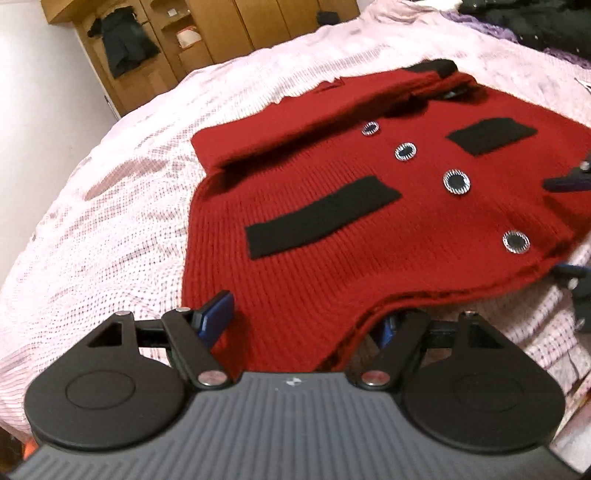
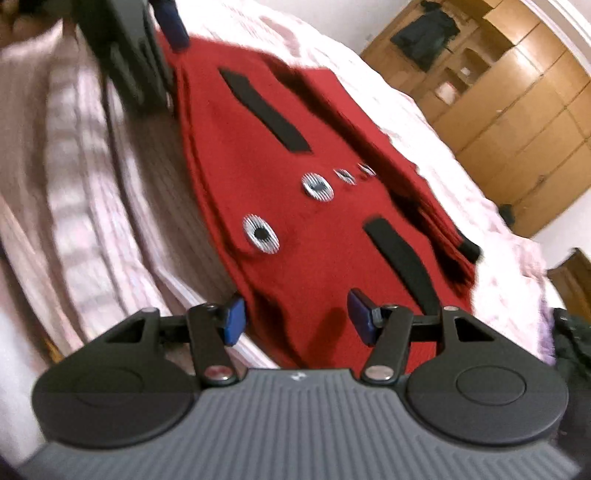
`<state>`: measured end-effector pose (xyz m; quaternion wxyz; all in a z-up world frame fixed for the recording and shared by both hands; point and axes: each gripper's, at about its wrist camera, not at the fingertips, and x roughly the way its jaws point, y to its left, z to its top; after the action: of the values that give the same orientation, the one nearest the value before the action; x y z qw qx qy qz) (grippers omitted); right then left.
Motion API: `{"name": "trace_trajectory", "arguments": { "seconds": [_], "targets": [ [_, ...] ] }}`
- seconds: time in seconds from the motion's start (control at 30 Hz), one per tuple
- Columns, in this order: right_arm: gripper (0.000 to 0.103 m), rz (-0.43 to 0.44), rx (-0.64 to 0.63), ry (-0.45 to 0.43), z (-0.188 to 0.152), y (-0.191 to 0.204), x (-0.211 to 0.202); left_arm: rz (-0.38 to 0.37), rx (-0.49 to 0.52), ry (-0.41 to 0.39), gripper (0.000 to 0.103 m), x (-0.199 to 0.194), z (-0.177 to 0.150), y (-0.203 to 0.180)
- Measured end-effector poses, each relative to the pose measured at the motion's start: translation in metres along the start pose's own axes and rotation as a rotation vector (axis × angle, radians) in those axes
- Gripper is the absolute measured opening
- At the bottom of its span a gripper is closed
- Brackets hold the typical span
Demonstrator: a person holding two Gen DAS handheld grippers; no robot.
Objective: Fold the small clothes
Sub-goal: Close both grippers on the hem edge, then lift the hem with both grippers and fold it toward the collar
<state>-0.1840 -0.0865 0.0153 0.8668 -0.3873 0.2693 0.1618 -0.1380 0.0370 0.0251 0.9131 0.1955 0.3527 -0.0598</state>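
A red knit cardigan (image 1: 332, 236) with black pocket strips and several silver-ringed buttons lies flat on the bed, one sleeve folded across its far side. My left gripper (image 1: 303, 321) stands wide open at the near hem. One blue pad is over the cloth and the other is tucked under the hem's edge. My right gripper (image 2: 297, 319) is open at the cardigan's (image 2: 295, 221) other bottom corner, with red cloth lying loosely between its pads. The right gripper (image 1: 569, 227) also shows at the garment's right edge in the left wrist view. A blue finger (image 2: 171, 26) of the left gripper appears at the top left of the right wrist view.
A pink checked bedspread (image 1: 110, 221) covers the bed. A wooden wardrobe (image 1: 207, 33) with a dark garment (image 1: 125, 48) hanging on it stands beyond the bed. Dark clothes (image 1: 535, 26) are piled at the far right corner.
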Motion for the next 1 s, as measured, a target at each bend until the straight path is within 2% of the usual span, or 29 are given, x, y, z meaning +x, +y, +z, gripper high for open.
{"name": "trace_trajectory", "arguments": {
  "seconds": [0.2,0.37,0.5,0.57,0.6,0.63,0.67,0.73,0.8,1.0],
  "targets": [
    [0.059,-0.18,0.123,0.051,-0.016,-0.035,0.005,0.005,0.049,-0.002,0.08,0.006,-0.003,-0.007],
    [0.059,-0.138,0.221,0.04,-0.03,-0.057,0.004,-0.011,-0.003,-0.002,0.08,0.008,-0.003,-0.001],
    [0.059,-0.09,0.222,0.014,-0.034,-0.055,0.002,-0.012,0.02,-0.016,0.078,0.005,-0.005,-0.003],
    [0.057,-0.09,0.22,0.017,-0.035,-0.055,0.003,-0.017,0.062,-0.049,0.065,0.0,-0.006,-0.007],
    [0.04,-0.09,0.235,0.015,-0.035,-0.057,0.002,-0.029,0.073,-0.062,0.053,-0.003,-0.005,-0.007],
    [0.015,-0.086,0.254,0.015,-0.035,-0.06,0.003,-0.048,0.072,-0.071,0.047,-0.005,-0.004,-0.006],
    [0.01,-0.086,0.281,0.011,-0.035,-0.065,0.002,-0.067,0.063,-0.079,0.034,-0.008,-0.002,-0.005],
    [0.01,-0.08,0.324,-0.014,-0.034,-0.076,0.002,-0.098,0.038,-0.099,0.021,-0.012,0.003,0.0],
    [0.01,-0.083,0.355,-0.033,-0.033,-0.085,0.0,-0.104,0.017,-0.115,0.014,-0.015,0.008,0.003],
    [0.01,-0.112,0.418,-0.092,-0.021,-0.1,-0.003,-0.106,-0.058,-0.147,0.011,-0.018,0.03,0.013]
  ]
}}
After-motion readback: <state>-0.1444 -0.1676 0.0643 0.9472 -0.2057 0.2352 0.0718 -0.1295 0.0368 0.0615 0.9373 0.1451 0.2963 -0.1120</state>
